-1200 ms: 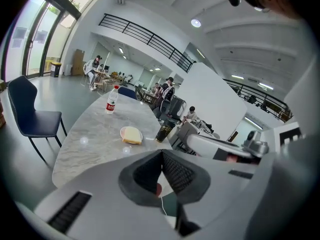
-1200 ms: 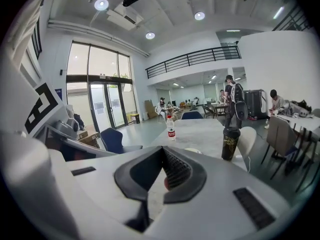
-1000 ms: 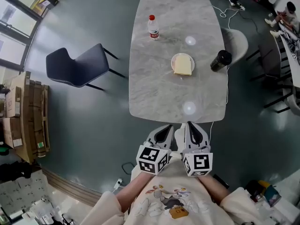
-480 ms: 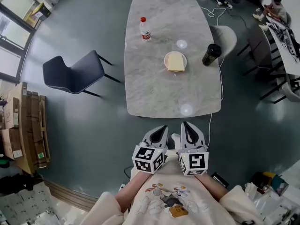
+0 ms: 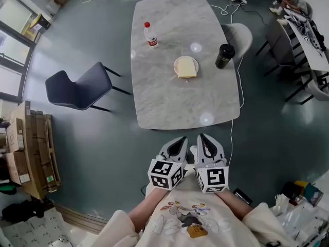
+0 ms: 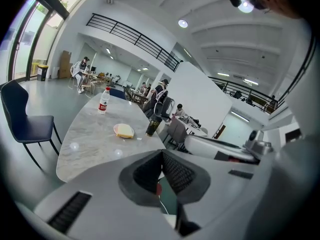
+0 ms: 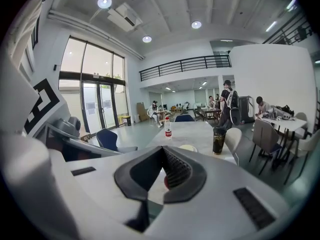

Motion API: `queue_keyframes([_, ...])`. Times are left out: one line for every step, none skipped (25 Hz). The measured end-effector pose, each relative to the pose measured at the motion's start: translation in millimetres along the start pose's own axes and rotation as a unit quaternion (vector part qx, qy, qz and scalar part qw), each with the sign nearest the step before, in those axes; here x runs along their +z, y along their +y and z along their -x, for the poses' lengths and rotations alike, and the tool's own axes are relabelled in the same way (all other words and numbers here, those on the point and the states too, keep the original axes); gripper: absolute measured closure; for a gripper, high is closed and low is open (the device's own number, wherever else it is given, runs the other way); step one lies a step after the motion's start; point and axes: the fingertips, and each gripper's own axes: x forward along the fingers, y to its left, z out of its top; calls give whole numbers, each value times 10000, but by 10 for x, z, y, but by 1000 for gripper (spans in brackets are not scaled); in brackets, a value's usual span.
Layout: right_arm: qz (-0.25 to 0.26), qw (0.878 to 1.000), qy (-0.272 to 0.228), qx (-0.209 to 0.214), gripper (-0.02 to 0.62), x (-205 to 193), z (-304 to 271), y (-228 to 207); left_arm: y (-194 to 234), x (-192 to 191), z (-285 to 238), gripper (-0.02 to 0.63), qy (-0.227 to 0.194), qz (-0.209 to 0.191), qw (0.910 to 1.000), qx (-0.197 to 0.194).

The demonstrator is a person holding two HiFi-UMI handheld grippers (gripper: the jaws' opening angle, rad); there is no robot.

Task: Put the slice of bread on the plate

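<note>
A slice of bread (image 5: 187,70) lies on the plate (image 5: 177,63) on the bench (image 5: 175,102); the left gripper (image 5: 178,144) and right gripper (image 5: 207,142) hover short of it, jaws closed and empty.

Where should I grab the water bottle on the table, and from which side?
Probably grip the water bottle round its body, below the red cap, coming in level from the table's near side. It stands upright with bare tabletop around it, and the plate and dark cup sit well off to the right.
</note>
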Motion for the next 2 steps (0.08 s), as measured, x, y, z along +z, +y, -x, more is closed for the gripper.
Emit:
queue_keyframes([-13, 10000, 0, -16, 591, -11, 16, -8, -13, -17, 9, 595, 11, -16, 10000, -6])
queue_keyframes([-24, 10000, -1, -29, 591, -20, 33, -14, -25, -33, 19, 595, 21, -32, 10000, -10])
